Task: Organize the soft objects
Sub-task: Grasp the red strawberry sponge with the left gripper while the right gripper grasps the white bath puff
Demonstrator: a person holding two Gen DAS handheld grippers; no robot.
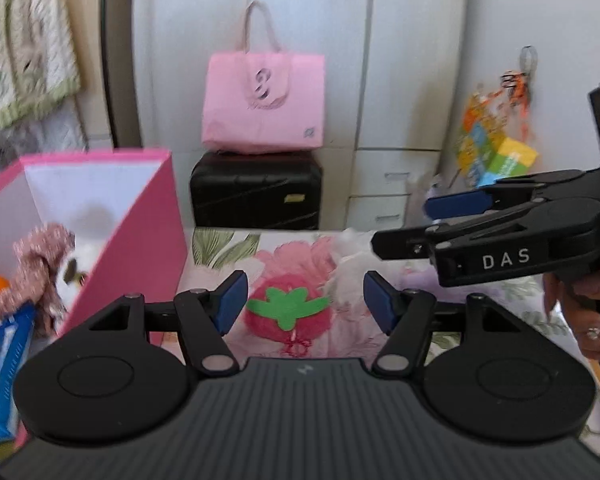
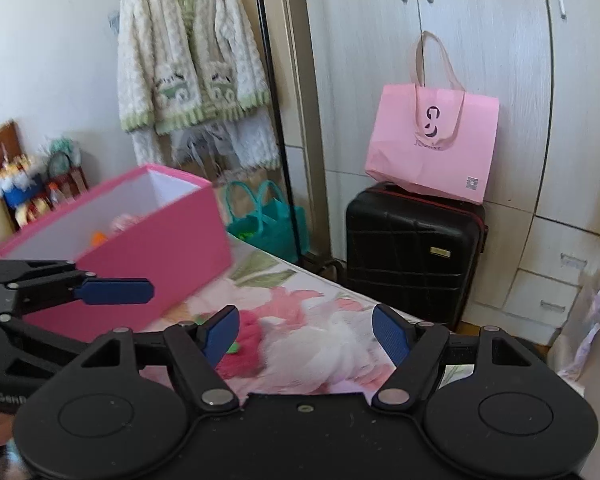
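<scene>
A pink strawberry plush [image 1: 286, 308] with a green felt leaf lies on the floral bedsheet [image 1: 228, 248], right in front of my open left gripper [image 1: 304, 300]. A white fluffy plush [image 2: 324, 354] lies beside it, in front of my open right gripper [image 2: 306, 334]. The strawberry also shows in the right wrist view [image 2: 248, 340]. The pink storage box [image 1: 140, 240] stands to the left and holds a pink-brown plush [image 1: 40, 264] and other soft toys. The right gripper [image 1: 440, 220] shows in the left wrist view, above the white plush [image 1: 352, 264].
A black suitcase [image 2: 412, 256] with a pink tote bag [image 2: 432, 148] on top stands past the bed edge, against white wardrobes. A knitted cardigan [image 2: 188, 68] hangs at the back left. Teal bags [image 2: 264, 220] sit on the floor.
</scene>
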